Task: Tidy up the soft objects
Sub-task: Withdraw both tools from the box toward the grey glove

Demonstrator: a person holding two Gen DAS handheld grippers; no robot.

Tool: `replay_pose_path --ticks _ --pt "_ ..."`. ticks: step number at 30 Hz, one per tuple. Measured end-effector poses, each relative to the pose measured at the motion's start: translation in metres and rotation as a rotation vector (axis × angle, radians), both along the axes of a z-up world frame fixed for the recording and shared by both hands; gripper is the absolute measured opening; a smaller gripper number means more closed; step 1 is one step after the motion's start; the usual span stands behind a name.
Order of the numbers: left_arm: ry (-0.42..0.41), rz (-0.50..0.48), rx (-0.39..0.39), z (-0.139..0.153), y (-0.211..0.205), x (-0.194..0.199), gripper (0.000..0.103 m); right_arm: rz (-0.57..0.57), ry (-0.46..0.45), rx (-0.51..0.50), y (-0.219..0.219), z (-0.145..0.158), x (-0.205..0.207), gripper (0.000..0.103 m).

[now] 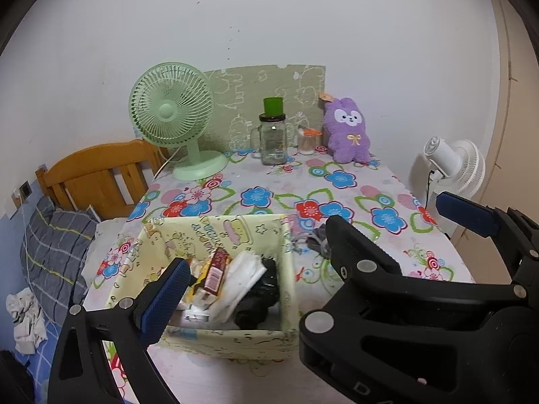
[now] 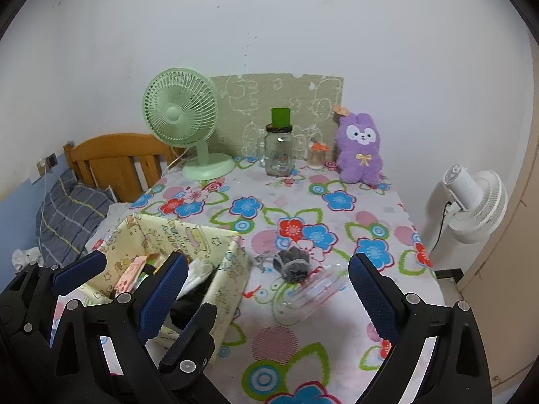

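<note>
A pale yellow fabric storage box (image 1: 215,338) (image 2: 232,279) stands on the flowered tablecloth, holding white cloth (image 1: 241,284), a black item (image 1: 259,299) and snack packets (image 1: 215,269). A small grey soft item (image 2: 293,264) lies right of the box, next to a clear plastic bag (image 2: 313,294); it shows in the left wrist view (image 1: 318,240) too. A purple plush bunny (image 1: 347,131) (image 2: 360,149) sits at the table's back. My left gripper (image 1: 256,279) is open over the box. My right gripper (image 2: 266,286) is open and empty, near the grey item. The right gripper also appears in the left wrist view (image 1: 387,222).
A green desk fan (image 1: 175,118) (image 2: 183,124), a glass jar with a green lid (image 1: 273,134) (image 2: 279,144) and a small jar (image 1: 308,141) stand at the back. A white fan (image 2: 471,198) stands right of the table. A wooden bed with a grey pillow (image 1: 57,249) is left.
</note>
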State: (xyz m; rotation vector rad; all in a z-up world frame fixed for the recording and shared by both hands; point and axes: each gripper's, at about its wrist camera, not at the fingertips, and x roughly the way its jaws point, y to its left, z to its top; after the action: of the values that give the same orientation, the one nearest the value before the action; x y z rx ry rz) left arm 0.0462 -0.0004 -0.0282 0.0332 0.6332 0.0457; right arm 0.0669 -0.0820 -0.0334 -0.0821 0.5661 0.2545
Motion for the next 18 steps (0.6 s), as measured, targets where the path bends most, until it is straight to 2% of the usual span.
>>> replay_pose_path --ticks 18 --pt "-0.015 -0.06 -0.023 -0.002 -0.045 0.005 0.1 -0.075 -0.019 -0.005 -0.048 0.001 -0.003 0.103"
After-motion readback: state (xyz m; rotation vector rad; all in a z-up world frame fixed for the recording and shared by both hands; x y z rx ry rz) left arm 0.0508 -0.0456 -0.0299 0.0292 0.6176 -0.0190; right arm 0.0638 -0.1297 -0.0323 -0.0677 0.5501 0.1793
